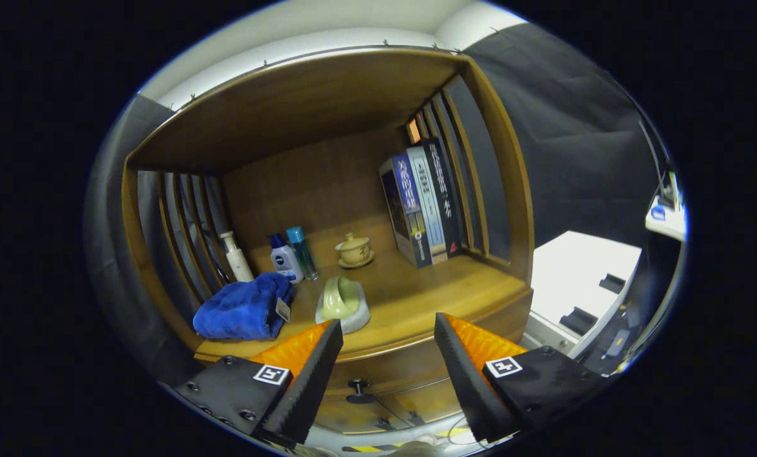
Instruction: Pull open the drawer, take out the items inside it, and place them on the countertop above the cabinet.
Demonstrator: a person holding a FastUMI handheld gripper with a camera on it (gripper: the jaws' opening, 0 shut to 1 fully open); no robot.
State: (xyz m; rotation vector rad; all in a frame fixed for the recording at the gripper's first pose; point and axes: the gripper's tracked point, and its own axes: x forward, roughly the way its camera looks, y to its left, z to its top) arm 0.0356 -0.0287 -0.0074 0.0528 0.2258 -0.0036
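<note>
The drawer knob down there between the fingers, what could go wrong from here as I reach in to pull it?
1. The gripper is open and wide of the small drawer knob; the fingers could close off-centre and slip off it.
2. The green holder and blue towel sit near the countertop's front edge, just above the drawer, so a high approach could knock them and crowd the spot for unloading.

Three bottles (283,254) are standing on the worktop (416,298), alongside three upright books (423,209). One blue towel (245,308), one lidded cup (354,249) and one pale green holder (341,303) are sitting there too.
</note>
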